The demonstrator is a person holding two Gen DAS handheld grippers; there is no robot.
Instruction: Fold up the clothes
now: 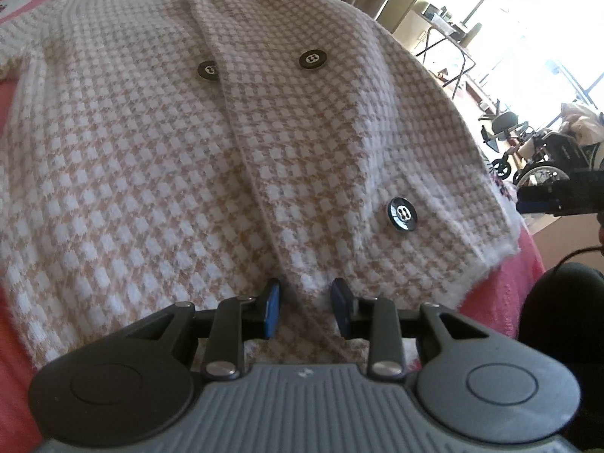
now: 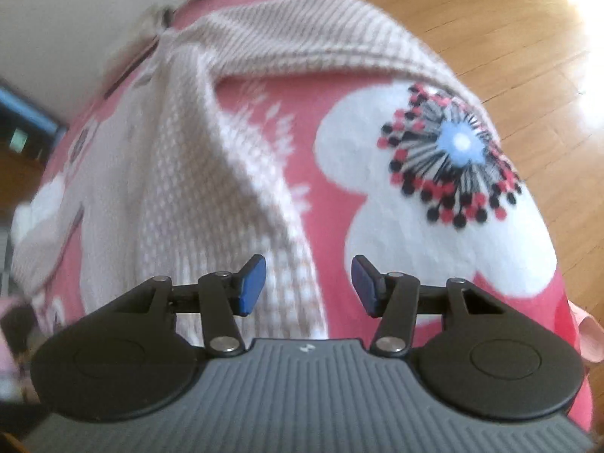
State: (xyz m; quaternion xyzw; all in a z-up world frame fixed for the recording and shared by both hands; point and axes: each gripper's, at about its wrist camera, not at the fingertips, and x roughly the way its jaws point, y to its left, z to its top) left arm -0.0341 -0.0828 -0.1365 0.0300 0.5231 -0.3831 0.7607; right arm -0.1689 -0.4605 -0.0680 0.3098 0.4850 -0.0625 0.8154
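Looking down my left claw (image 1: 305, 311), I see its blue pads (image 1: 272, 311) partly spread, with a raised fold of the cardigan (image 1: 158, 158) running up between them; whether the pads actually press that fold I cannot tell. That knit, a tan and white check, fills most of the left view, spread flat on a pink blanket (image 1: 11, 339) that shows at the lower left and right edges. Its front edge runs from the gap between my pads diagonally up to the top centre. One dark button (image 1: 402, 214) sits right of centre, two more (image 1: 312, 59) lie higher, near the middle. At the far right of the frame is a sunlit room with a wheelchair (image 1: 547, 154), and the dark tip of my other tool pokes in at the right edge.

My right claw (image 2: 308, 287) is spread, nothing between its pads (image 2: 252, 283); beneath the gap lie the cardigan's edge and the blanket. In this blurred view the cardigan occupies the left and centre, with a sleeve (image 2: 302, 37) stretching across the upper middle. A large white flower (image 2: 434, 196) with a blue centre is printed on the blanket at right. Wooden floor (image 2: 528, 37) shows at the upper right.
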